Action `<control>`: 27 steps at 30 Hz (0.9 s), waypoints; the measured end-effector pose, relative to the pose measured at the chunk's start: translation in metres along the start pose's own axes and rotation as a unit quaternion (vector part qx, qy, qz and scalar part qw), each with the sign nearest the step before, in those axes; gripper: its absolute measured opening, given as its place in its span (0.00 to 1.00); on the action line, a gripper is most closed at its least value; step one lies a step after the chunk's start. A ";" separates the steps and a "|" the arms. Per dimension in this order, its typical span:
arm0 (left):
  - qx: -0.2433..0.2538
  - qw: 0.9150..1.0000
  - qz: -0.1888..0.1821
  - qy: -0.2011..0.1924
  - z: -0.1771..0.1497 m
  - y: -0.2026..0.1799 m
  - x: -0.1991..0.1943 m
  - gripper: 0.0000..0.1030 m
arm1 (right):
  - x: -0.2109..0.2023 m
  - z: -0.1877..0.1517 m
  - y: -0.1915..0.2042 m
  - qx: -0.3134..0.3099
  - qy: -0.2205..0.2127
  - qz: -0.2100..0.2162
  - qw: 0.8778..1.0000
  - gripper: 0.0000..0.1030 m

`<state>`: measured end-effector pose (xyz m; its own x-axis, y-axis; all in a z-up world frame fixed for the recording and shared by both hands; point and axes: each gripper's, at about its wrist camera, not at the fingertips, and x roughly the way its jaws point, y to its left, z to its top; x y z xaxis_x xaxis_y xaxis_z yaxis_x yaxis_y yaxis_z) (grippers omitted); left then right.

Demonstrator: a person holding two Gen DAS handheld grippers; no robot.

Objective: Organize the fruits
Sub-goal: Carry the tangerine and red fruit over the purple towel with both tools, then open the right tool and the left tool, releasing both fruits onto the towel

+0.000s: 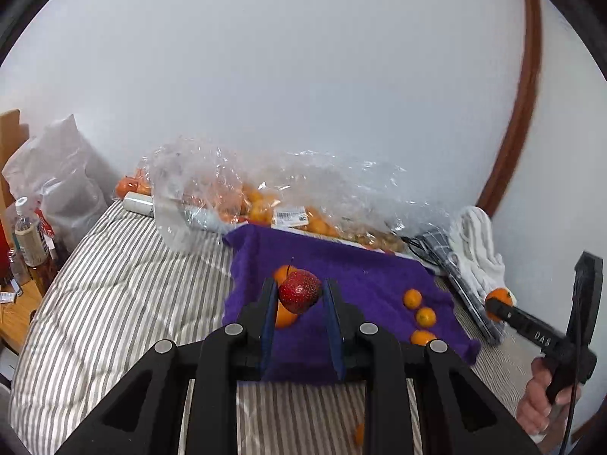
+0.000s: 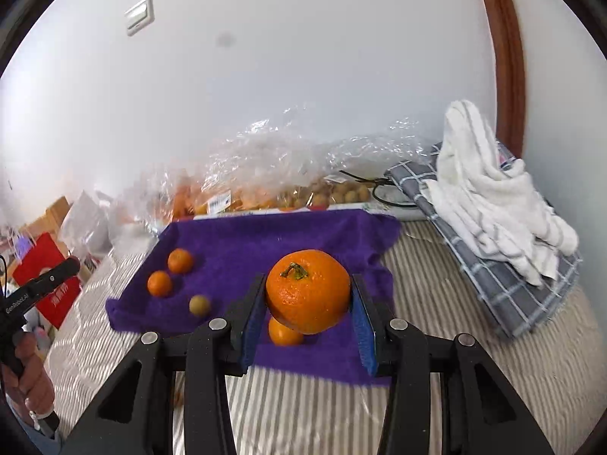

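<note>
Nearest in the left wrist view, the left gripper [image 1: 297,295] is clamped on a small red apple [image 1: 299,291], pads pressing its two flanks, the fruit held above the purple towel [image 1: 360,276]. In the right wrist view the right gripper [image 2: 308,303] is clamped on a large stemmed mandarin [image 2: 308,291] across its widest part, stem up, also clear of the cloth. The apple looks firm and glossy, so likely slippery; the mandarin's loose peel probably gives, so a gentle squeeze at the equator suits it. Just beyond lie small mandarins [image 2: 169,273] and a greenish fruit [image 2: 199,305], loose and apt to roll. The towel's centre is bare, with open room there. Farther back, crinkled plastic bags [image 1: 288,189] of fruit line the wall, and folded cloths [image 2: 493,208] crowd the right edge of the striped bedding [image 1: 114,303].
</note>
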<state>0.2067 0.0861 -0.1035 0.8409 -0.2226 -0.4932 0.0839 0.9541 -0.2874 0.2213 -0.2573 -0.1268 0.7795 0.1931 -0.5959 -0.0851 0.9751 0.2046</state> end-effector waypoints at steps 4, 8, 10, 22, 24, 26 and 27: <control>-0.007 1.000 0.007 0.006 0.001 -0.004 0.034 0.23 | 0.034 0.003 -0.005 0.011 0.013 0.007 1.000 0.41; -0.009 1.000 0.006 0.019 -0.014 0.002 0.058 0.23 | 0.052 -0.012 -0.014 0.025 0.016 0.006 1.000 0.41; -0.013 0.999 0.008 0.035 -0.017 0.005 0.063 0.23 | 0.057 -0.014 -0.013 0.008 0.029 -0.010 0.999 0.41; -0.027 0.997 0.000 0.072 -0.029 0.012 0.082 0.23 | 0.089 -0.027 -0.017 0.012 0.094 -0.006 0.996 0.41; -0.024 0.997 -0.002 0.076 -0.030 0.010 0.082 0.23 | 0.089 -0.027 -0.016 0.011 0.095 -0.006 0.995 0.41; -0.017 0.996 -0.001 0.082 -0.031 0.008 0.083 0.23 | 0.088 -0.027 -0.014 0.007 0.094 -0.009 0.995 0.41; -0.016 0.996 -0.002 0.084 -0.031 0.007 0.083 0.23 | 0.089 -0.027 -0.013 0.006 0.095 -0.009 0.995 0.41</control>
<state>0.2608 0.0681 -0.1724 0.7390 -0.2588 -0.6220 0.0669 0.9469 -0.3144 0.2745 -0.2503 -0.2034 0.6494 0.1935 -0.7354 -0.0636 0.9775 0.2011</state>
